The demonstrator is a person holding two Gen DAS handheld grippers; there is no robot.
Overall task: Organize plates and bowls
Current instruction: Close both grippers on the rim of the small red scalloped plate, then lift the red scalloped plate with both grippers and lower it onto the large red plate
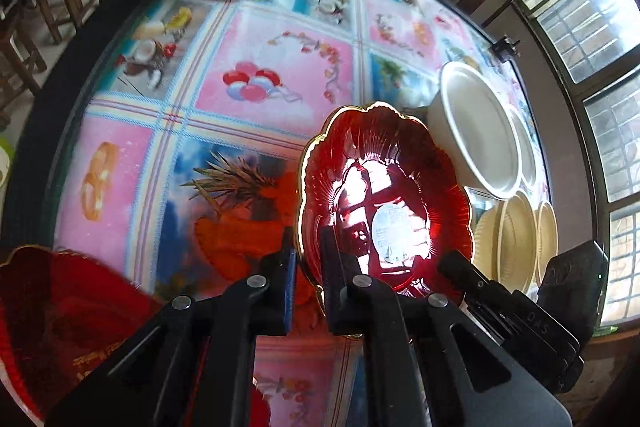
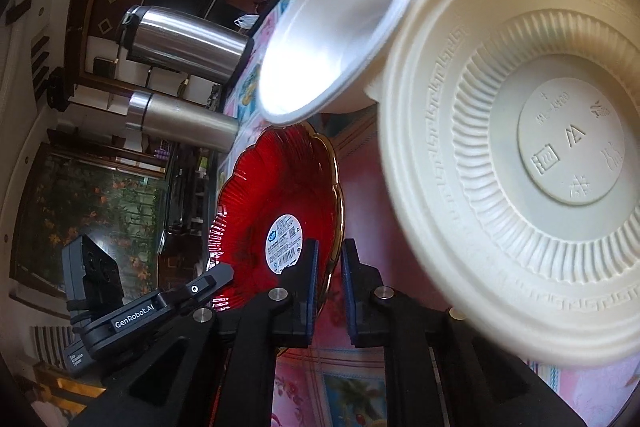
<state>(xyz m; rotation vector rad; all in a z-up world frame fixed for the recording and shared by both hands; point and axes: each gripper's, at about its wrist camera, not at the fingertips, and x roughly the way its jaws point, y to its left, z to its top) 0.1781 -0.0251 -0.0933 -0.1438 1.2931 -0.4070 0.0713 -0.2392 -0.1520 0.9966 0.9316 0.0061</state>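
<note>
Glossy printed oilcloth covers the round table, its squares showing balloons, fruit and flowers; the slick surface would let dishes slide easily. Two brushed-steel flasks stand at the far side, tall, smooth cylinders well apart from the dishes.

Nearer the window sit the pale dishes. A cream plastic bowl, ribbed round its wall with an embossed key-pattern border and moulded marks on its base, fills much of the right wrist view. Beside it stand two white bowls, plain, matt and deep, with rolled rims.

Held tilted above the cloth is the red glass plate, translucent, fluted like a shell, with a scalloped gold edge and a white oval label at its centre. Both tools grip it by opposite edges, probably to steady a slippery, fragile piece while it is carried toward its stack. The left gripper is clenched on the rim, one finger each side. The right gripper likewise pinches the gilt rim between its padded fingers.

A second red dish, similarly gold-edged, lies at the left gripper's near side, likely the plate's destination.
</note>
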